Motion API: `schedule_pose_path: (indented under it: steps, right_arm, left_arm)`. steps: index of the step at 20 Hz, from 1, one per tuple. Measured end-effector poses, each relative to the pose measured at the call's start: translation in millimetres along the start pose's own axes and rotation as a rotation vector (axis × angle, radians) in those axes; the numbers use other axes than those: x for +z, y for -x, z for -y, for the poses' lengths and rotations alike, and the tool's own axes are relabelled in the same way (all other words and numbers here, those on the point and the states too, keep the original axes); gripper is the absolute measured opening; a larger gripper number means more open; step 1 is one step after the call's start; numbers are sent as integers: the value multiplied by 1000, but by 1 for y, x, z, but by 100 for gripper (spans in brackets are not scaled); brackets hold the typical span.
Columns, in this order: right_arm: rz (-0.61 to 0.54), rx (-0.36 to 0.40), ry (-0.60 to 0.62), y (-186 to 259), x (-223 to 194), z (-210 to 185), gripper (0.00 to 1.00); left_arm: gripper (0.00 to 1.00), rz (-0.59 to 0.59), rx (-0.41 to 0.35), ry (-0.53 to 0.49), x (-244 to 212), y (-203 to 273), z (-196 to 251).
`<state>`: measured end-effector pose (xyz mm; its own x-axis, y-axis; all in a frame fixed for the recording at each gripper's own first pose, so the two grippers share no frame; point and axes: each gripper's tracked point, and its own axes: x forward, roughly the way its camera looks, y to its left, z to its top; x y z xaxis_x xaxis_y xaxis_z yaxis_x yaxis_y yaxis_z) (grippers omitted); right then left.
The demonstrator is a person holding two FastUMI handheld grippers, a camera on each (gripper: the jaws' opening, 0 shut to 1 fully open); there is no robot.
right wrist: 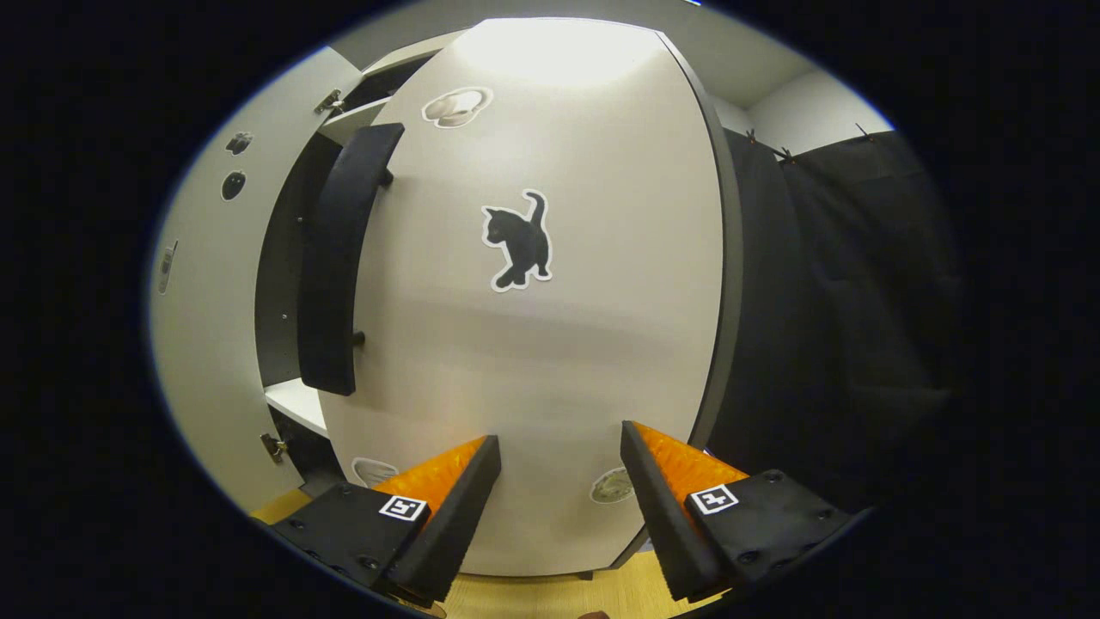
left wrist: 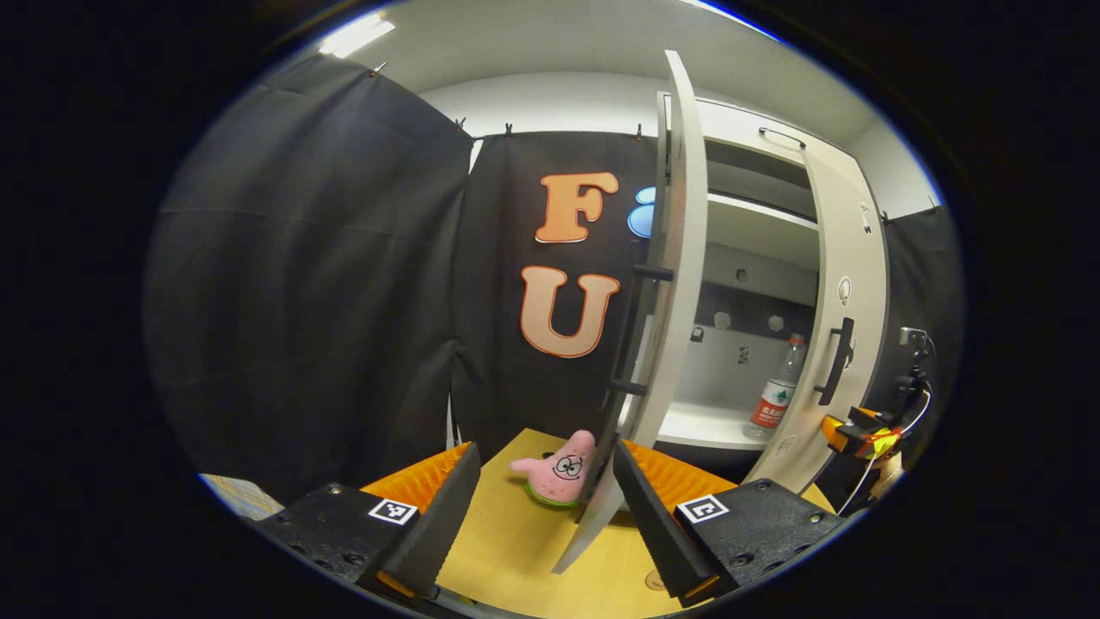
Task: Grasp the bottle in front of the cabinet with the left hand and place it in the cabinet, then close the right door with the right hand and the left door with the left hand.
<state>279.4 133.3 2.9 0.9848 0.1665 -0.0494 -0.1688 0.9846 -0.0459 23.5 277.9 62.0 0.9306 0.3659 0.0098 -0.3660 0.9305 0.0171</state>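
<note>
The water bottle (left wrist: pixel 776 389) stands inside the cabinet (left wrist: pixel 756 241). The right hand-held gripper (right wrist: pixel 554 464), wide and empty, faces the right door (right wrist: pixel 550 344); next, push it shut.

No wording could be read anywhere. The bottle (left wrist: pixel 776 394) in the cabinet (left wrist: pixel 756 258) carried a red label whose print was too small to make out, and the square markers on each claw bore only black-and-white patterns.
</note>
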Motion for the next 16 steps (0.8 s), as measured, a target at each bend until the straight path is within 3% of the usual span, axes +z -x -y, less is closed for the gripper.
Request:
schedule_pose_path:
  steps: [4, 16]
  right_arm:
    - [-19, 21, -20, 1, -1, 0, 95]
    - [-40, 64, -10, 8, -3, 3, 96]
  left_arm:
    - [95, -8, 43, -22, -10, -19, -15]
    - [95, -39, 35, -73, -25, -49, -2]
